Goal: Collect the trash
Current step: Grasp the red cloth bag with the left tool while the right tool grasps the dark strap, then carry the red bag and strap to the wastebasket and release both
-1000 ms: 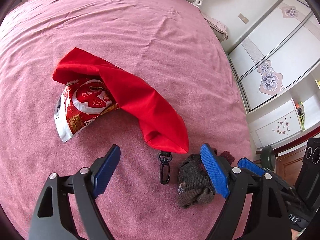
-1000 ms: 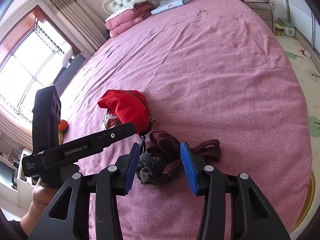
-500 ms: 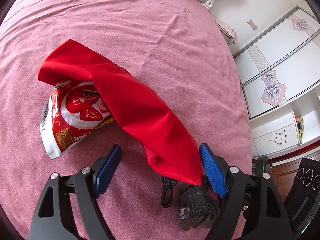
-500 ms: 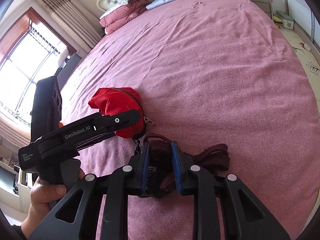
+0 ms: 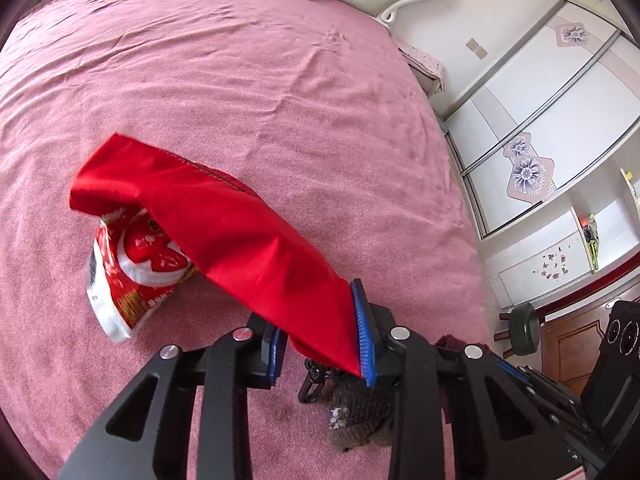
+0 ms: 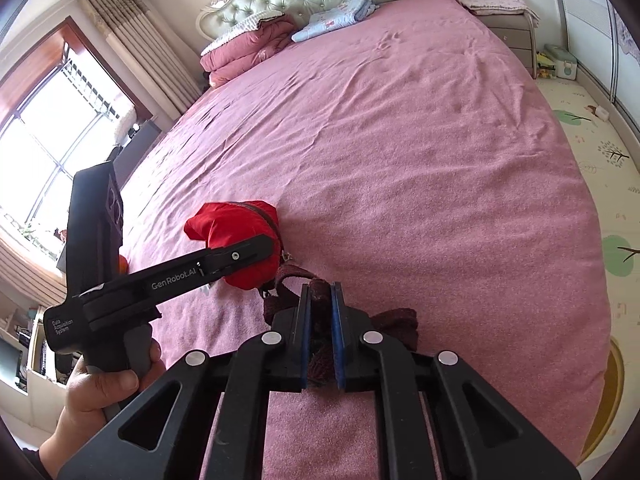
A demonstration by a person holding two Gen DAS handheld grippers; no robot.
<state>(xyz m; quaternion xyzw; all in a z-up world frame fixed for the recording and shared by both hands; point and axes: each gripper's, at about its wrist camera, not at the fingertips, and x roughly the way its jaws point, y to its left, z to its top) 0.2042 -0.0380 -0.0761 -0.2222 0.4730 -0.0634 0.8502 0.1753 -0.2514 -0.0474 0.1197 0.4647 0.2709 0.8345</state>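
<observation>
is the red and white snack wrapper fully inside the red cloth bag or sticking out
Sticking out. The red and white snack wrapper lies on the pink bedspread with only its top under the open mouth of the red cloth bag.

The red bag (image 5: 224, 236) covers the upper part of the snack wrapper (image 5: 132, 276), whose print is too blurred to read, and the bag's near corner disappears between the blue pads of the left gripper (image 5: 320, 344). The knitted dark cloth (image 5: 360, 412) lies mostly behind that gripper's right finger in the left wrist view, and in the right wrist view its middle is hidden between the closed pads of the right gripper (image 6: 320, 320). The hand (image 6: 108, 396) holding the left tool is cut off by the picture's lower left edge.
</observation>
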